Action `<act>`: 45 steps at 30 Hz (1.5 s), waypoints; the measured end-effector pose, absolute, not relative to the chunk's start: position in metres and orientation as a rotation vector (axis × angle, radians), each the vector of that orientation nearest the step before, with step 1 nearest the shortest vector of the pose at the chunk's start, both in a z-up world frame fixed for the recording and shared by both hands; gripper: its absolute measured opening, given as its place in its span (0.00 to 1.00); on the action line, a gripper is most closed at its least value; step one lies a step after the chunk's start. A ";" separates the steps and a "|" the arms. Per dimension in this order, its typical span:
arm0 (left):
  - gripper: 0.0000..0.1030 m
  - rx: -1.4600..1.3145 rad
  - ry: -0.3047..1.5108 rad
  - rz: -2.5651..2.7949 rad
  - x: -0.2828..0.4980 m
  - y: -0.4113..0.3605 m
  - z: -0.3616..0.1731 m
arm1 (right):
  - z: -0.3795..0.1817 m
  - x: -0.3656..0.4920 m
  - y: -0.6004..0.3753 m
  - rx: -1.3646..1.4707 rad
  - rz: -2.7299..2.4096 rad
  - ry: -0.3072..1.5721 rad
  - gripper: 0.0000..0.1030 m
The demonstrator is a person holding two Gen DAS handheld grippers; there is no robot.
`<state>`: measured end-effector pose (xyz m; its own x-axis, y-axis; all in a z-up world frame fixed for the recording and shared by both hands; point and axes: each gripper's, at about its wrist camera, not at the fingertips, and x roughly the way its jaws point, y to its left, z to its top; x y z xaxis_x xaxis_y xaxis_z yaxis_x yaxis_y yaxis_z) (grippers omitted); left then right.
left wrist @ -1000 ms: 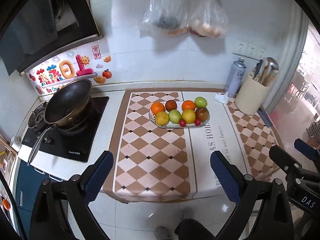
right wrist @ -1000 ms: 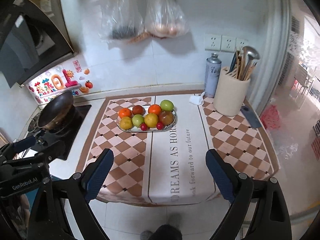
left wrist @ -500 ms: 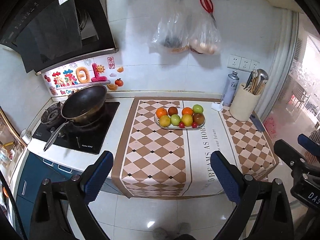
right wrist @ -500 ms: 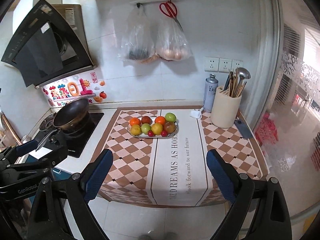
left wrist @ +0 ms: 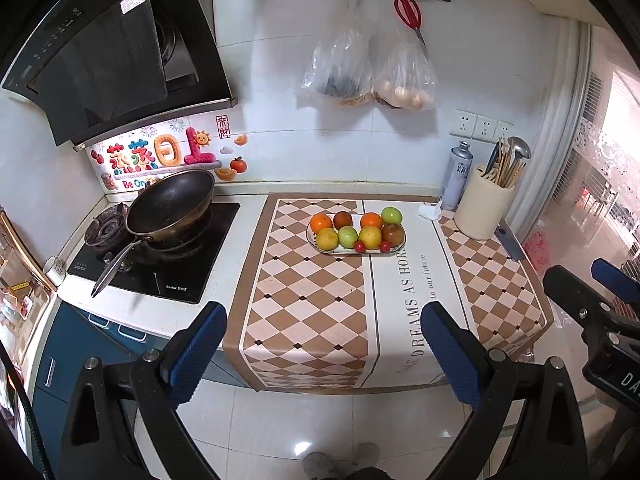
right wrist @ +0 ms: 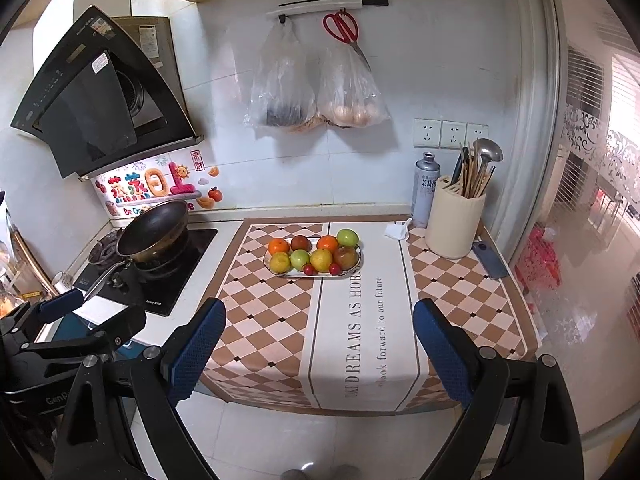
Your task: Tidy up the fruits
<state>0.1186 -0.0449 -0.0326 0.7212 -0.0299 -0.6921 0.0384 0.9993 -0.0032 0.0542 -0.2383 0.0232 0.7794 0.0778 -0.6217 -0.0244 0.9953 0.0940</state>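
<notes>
Fruits (left wrist: 356,232) on tray beside "DREAMS AS HORSE" cloth (right wrist: 352,344); both claws wide open, empty.

— What colours are on the plate (left wrist: 402,245)?
— A pale plate carrying two oranges (left wrist: 321,222), a dark reddish-brown fruit (left wrist: 343,219), two green apples (left wrist: 391,215), two yellow fruits (left wrist: 327,238), a red-brown apple (left wrist: 393,234) and two small red cherry tomatoes (left wrist: 359,246).
— And the cloth under it?
— The table runner (right wrist: 272,312) is a tan-and-cream diamond check with small black dots and a brown border; a white band down the middle carries dark lettering.
— The rest?
— Black wok (left wrist: 170,204) on a black hob (left wrist: 160,268), cream utensil holder (right wrist: 454,224), grey spray can (right wrist: 425,192), red-handled scissors (right wrist: 342,28) on white wall tiles (right wrist: 440,60). The fingers (left wrist: 198,354) of the grippers have blue pads on black frames.
</notes>
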 end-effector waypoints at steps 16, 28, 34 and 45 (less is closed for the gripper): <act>0.97 0.034 0.797 0.012 0.204 -0.044 -0.049 | -0.017 0.152 -0.245 0.072 0.032 0.769 0.94; 0.97 0.053 0.904 0.042 0.287 -0.037 -0.085 | -0.051 0.251 -0.234 0.040 0.031 0.851 0.94; 0.97 0.045 0.951 0.046 0.308 -0.035 -0.104 | -0.070 0.280 -0.231 0.036 0.021 0.891 0.94; 0.97 0.024 0.983 0.057 0.323 -0.034 -0.118 | -0.096 0.301 -0.233 0.054 0.030 0.952 0.94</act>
